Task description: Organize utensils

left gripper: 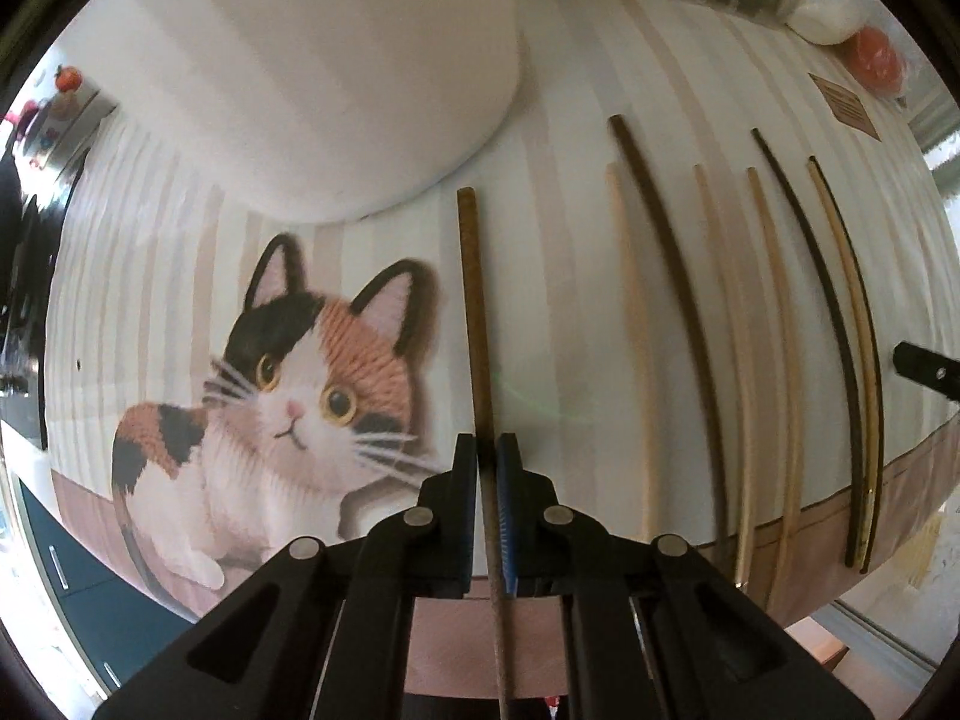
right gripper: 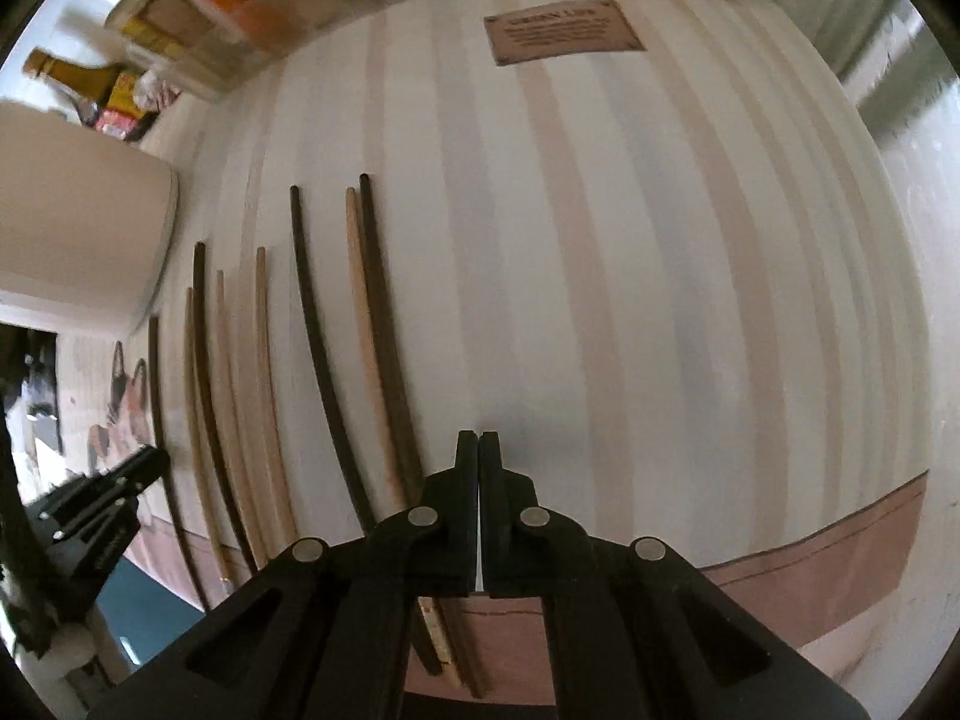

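left gripper clenched on brown chopstick, lying on striped cat-print mat | right gripper closed, empty | six chopsticks in row to right | white container far left

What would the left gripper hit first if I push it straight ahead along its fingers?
Probably the white container. The left gripper is shut on the brown chopstick, which points toward the container's right side. The chopstick's far tip would likely touch it first, though depth is unclear.

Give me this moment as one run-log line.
left gripper: shut on brown chopstick | right gripper: shut, nothing held | other chopsticks: lying on striped tablecloth
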`<state>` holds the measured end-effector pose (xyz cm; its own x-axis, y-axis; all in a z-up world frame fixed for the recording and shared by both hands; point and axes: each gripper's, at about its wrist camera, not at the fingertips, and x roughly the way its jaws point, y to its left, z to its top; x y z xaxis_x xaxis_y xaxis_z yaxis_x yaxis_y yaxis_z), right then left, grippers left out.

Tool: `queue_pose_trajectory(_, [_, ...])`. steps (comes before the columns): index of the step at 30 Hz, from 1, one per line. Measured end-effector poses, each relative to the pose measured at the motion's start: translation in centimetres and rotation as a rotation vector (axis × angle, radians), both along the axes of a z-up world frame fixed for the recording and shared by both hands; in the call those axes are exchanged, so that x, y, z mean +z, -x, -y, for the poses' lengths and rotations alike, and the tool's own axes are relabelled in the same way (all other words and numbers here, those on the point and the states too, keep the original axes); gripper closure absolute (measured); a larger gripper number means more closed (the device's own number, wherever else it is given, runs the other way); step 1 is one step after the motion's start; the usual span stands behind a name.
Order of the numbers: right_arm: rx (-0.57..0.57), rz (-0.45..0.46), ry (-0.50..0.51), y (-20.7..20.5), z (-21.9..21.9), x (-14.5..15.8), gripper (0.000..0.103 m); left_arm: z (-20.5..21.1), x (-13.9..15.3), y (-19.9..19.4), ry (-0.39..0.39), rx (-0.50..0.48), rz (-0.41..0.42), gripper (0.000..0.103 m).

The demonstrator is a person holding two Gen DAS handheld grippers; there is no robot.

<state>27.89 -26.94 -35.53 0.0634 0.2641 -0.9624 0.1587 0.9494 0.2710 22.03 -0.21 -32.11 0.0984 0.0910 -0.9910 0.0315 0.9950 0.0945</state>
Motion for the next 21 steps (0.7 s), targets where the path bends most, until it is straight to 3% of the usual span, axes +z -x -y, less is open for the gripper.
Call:
queue_pose_trajectory(2, [-0.016,0.004,-0.041,-0.2,0.0,0.3,0.102,-0.7,-0.1,0.5,0.002,0.015,-0.001,0.099])
queue_pose_trajectory(9, [0.024,0.004,-0.038,-2.1,-2.0,-0.7,0.102,-4.5,-0.6,1.5,0.003,0.062,-0.004,0.099])
queue_pose_trajectory(15, [0.107,0.012,0.017,-3.2,-3.4,-0.7,0.097,-6.1,-0.7,0.3,0.033,0.089,-0.015,0.098])
queue_pose_trajectory(21, [0.086,0.016,-0.044,-3.3,-3.7,-0.9,0.097,-8.3,-0.7,0.2,0.098,0.133,-0.030,0.095])
